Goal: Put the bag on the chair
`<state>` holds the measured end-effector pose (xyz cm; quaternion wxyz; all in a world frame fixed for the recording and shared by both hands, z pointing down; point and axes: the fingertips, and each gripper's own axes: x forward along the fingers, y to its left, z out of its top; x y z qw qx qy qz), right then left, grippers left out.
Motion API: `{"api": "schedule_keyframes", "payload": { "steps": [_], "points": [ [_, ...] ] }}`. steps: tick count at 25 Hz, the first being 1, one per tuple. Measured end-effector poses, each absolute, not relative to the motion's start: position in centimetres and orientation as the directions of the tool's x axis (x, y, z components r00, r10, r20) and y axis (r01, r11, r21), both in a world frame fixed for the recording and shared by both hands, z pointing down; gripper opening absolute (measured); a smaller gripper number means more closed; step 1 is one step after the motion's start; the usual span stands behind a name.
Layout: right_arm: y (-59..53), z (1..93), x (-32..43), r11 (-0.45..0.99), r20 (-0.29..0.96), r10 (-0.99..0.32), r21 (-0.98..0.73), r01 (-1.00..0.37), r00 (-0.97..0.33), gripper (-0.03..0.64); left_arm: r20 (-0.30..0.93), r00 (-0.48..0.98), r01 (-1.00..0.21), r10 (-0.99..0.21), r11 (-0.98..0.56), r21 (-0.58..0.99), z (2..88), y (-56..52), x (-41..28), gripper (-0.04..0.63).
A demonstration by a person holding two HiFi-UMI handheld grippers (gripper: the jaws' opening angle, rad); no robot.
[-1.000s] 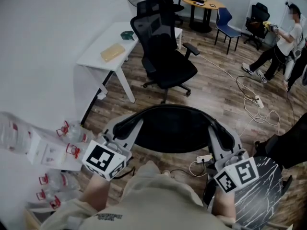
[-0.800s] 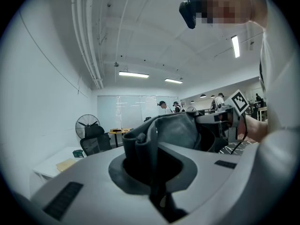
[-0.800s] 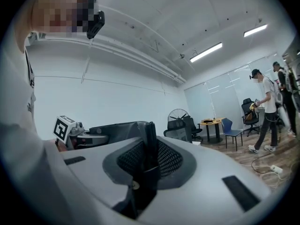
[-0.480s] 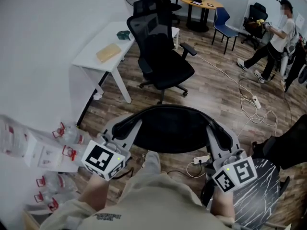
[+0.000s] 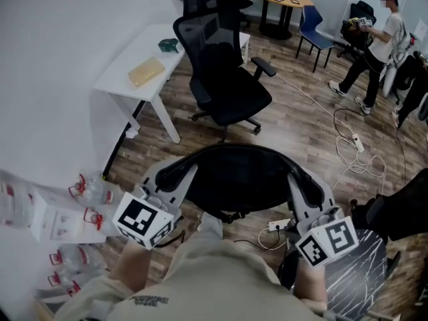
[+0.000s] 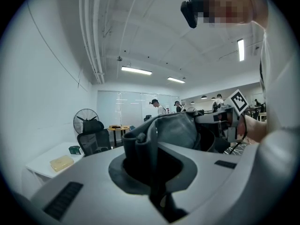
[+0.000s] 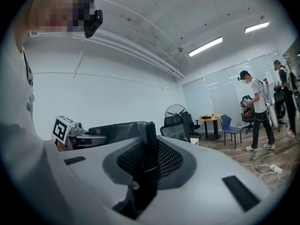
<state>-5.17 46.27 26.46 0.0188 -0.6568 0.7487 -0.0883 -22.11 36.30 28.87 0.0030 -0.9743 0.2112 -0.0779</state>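
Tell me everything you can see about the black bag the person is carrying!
The bag is black and soft, like cloth, with netting showing where the right tool grips it. It hangs over the wooden floor, stretched sideways between two tools: the left tool is shut on one bunched edge, the right tool on the other. A small strap dangles underneath. It is apart from the black office chair beyond.
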Motion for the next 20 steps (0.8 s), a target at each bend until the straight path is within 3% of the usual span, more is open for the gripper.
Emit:
{"api": "schedule_keyframes", "payload": {
  "steps": [20],
  "points": [
    [22.5, 25.7, -1.3, 0.051, 0.130, -0.989, -0.168, -0.984, -0.074, 0.075, 0.148, 0.924, -0.355, -0.353, -0.935, -0.013, 28.3, 11.8, -17.6, 0.037]
  ]
}}
